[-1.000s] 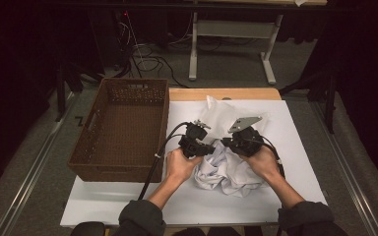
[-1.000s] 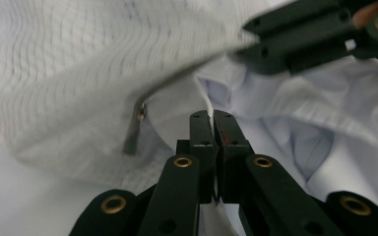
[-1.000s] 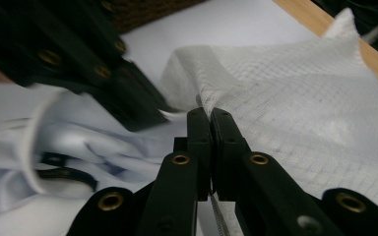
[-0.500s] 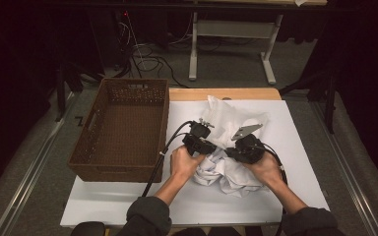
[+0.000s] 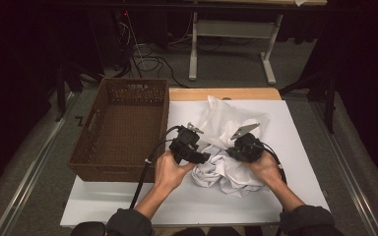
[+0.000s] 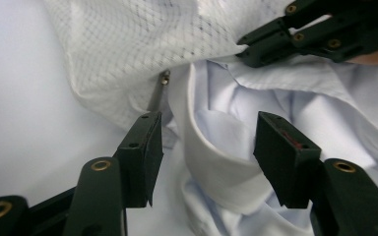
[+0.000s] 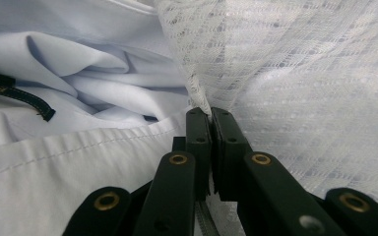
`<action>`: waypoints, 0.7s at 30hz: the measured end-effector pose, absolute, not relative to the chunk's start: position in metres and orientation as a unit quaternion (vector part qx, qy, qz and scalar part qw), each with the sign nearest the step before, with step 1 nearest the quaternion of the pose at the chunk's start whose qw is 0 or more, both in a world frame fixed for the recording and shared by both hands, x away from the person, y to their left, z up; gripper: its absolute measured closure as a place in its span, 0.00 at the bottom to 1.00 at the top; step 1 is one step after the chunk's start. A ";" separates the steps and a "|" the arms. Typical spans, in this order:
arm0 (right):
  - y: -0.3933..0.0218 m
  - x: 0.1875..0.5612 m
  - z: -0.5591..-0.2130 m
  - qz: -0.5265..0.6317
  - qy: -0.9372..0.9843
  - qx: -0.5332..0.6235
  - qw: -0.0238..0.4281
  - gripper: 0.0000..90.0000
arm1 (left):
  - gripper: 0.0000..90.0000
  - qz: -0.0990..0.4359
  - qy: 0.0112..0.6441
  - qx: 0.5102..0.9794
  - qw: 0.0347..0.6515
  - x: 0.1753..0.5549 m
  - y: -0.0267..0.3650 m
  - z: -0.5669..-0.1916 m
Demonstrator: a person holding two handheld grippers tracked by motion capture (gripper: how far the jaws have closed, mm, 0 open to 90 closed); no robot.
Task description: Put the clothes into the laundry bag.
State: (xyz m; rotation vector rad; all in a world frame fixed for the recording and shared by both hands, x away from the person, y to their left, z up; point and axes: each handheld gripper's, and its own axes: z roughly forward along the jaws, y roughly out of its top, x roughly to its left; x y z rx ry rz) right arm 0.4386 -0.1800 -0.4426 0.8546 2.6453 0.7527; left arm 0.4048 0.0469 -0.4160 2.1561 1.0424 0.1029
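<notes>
A white mesh laundry bag (image 5: 226,120) lies on the white table, with a crumpled pale shirt (image 5: 226,174) at its mouth. My right gripper (image 5: 231,151) is shut on the bag's lacy edge (image 7: 197,98), and the shirt (image 7: 78,157) lies just left of its jaws (image 7: 210,114). My left gripper (image 5: 204,158) is open and its jaws have just been opening. A fold of the shirt (image 6: 226,167) sits between the left gripper's pads (image 6: 206,132) without being pressed. The bag's zipper pull (image 6: 163,78) hangs beyond them, and the right gripper (image 6: 246,51) pinches the mesh (image 6: 138,44) farther off.
An empty brown wicker basket (image 5: 165,123) stands at the left of the table, close to my left hand. A dark label (image 7: 15,88) shows inside the shirt. Bare white tabletop (image 5: 128,206) lies in front of the basket.
My left gripper has opened its jaws and drawn back a little toward the person. The right hand has sunk slightly, keeping its hold on the bag.
</notes>
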 end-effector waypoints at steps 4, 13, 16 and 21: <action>-0.180 0.439 -0.443 0.256 0.912 0.294 0.130 0.98 | 0.49 0.043 0.395 0.844 0.361 0.396 0.051 -0.412; -0.179 0.439 -0.442 0.256 0.911 0.295 0.131 0.98 | 0.47 0.034 0.383 0.860 0.334 0.398 0.043 -0.429; -0.180 0.439 -0.440 0.262 0.910 0.294 0.130 0.98 | 0.44 0.028 0.394 0.853 0.342 0.407 0.040 -0.436; -0.181 0.439 -0.435 0.273 0.906 0.298 0.125 0.98 | 0.39 0.044 0.393 0.860 0.323 0.415 0.027 -0.449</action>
